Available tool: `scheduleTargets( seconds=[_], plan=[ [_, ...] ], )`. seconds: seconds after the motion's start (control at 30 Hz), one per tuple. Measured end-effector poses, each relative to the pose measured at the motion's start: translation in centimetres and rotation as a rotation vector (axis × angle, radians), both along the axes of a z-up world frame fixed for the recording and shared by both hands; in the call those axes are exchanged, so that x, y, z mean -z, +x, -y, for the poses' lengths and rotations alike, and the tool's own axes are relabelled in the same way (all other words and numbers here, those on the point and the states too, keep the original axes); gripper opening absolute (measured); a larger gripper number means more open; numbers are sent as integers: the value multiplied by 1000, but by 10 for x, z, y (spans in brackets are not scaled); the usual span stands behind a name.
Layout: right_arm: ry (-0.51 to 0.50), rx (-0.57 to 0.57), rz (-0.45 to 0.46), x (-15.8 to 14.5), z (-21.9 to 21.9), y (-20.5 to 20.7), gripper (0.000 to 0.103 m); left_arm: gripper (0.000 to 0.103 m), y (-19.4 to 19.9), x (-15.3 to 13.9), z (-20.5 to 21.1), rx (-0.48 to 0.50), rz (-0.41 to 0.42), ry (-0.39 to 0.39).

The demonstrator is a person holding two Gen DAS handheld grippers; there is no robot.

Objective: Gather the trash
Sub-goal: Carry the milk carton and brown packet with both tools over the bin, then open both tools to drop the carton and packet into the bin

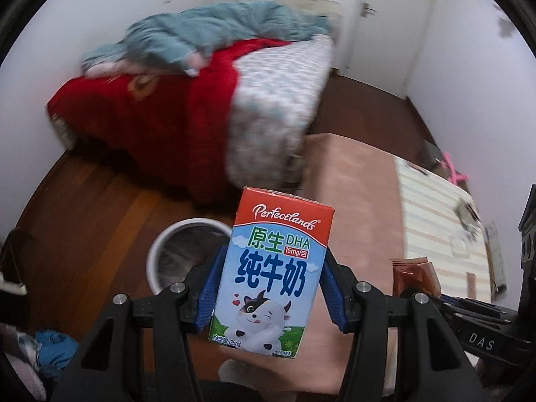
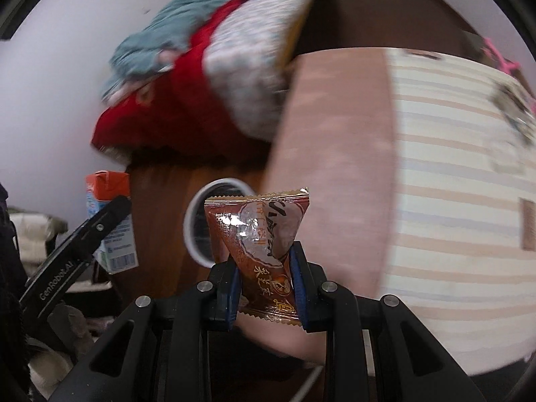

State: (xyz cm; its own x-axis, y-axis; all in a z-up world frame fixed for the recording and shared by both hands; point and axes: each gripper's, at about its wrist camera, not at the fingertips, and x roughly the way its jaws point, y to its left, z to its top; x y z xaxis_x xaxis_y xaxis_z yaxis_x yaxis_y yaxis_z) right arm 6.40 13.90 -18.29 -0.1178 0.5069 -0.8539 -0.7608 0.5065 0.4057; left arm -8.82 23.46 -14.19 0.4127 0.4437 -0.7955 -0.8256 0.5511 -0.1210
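Observation:
My left gripper (image 1: 272, 279) is shut on a small milk carton (image 1: 271, 274) with a red top and a cartoon cow, held upright in the air. The carton also shows at the left of the right wrist view (image 2: 110, 221). My right gripper (image 2: 266, 279) is shut on a brown snack wrapper (image 2: 261, 251), crinkled and twisted; its edge shows in the left wrist view (image 1: 415, 274). A white-rimmed trash bin (image 1: 182, 254) stands on the wooden floor below and behind both held items; it also shows in the right wrist view (image 2: 201, 227).
A bed (image 1: 268, 100) with a red blanket and a teal garment stands beyond the bin. A table with a pink and striped cloth (image 1: 435, 221) is to the right. Clothes (image 1: 50, 351) lie on the floor at the left.

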Motion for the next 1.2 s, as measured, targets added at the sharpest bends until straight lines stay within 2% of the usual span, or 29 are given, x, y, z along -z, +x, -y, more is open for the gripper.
scheduleTargets(
  seconds=[0.13,0.27,0.4,0.53,0.7,0.73,0.77,0.8,0.83,0.9,0.97,1.0,1.07,1.17,1.2],
  plan=[
    [-23,-80,11,12,-59,-36,28,51,-35,17,-38,-81,11,-57],
    [-75,-137,23,41,-115,-60,28,51,-66,49,-86,-162,57,-202],
    [-167,-179,18,86,-161,-68,28,51,-82,101,-132,-204,103,-387],
    [-248,-194,-1,134,-199,-66,28,51,-83,161,-172,-224,107,-544],
    [-314,-201,-33,184,-229,-60,28,52,-74,217,-211,-249,58,-647],
    [-322,-202,-39,191,-233,-59,28,56,-73,225,-218,-254,47,-662],
    [-335,-205,-46,202,-239,-58,29,75,-72,233,-224,-253,41,-676],
    [-352,-212,-60,212,-245,-57,29,85,-72,241,-230,-254,39,-694],
    [-358,-215,-74,221,-251,-56,29,95,-71,246,-234,-259,38,-706],
    [-366,-223,-90,237,-264,-56,35,95,-72,252,-240,-278,10,-698],
    [-376,-234,-92,248,-272,-58,55,97,-78,254,-242,-292,-11,-684],
    [-381,-232,-84,251,-274,-58,60,97,-82,252,-242,-305,-29,-664],
    [-383,-235,-74,254,-275,-58,79,97,-90,247,-238,-320,-77,-601],
    [-391,-249,-31,251,-273,-59,95,97,-103,240,-232,-356,-108,-520],
    [-395,-254,-9,248,-271,-60,96,97,-108,238,-227,-363,-114,-506]
  ],
)
